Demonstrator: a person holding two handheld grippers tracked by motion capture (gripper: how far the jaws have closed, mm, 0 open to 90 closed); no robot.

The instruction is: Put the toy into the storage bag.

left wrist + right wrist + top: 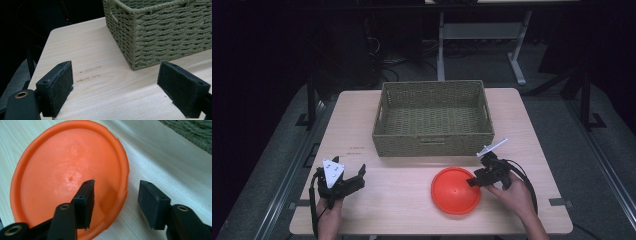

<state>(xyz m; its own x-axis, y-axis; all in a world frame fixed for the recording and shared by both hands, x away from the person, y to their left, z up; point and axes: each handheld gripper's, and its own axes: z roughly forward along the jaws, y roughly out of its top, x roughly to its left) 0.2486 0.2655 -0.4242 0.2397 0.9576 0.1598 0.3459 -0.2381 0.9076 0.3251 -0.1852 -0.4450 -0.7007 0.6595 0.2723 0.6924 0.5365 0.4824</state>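
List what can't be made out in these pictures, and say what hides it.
- High view: small markings on the table near the basket are too small to read.
- Left gripper view: the basket's inside is hidden by its own wall; its right part is cut off by the frame edge.
- Right gripper view: the orange disc's near rim is hidden behind the right gripper.

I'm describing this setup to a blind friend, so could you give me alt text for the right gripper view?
An open right gripper straddles the near rim of an orange plastic disc lying on a pale wooden table, one black jaw over the disc and the other over the bare table. A corner of a woven basket shows at the upper right.
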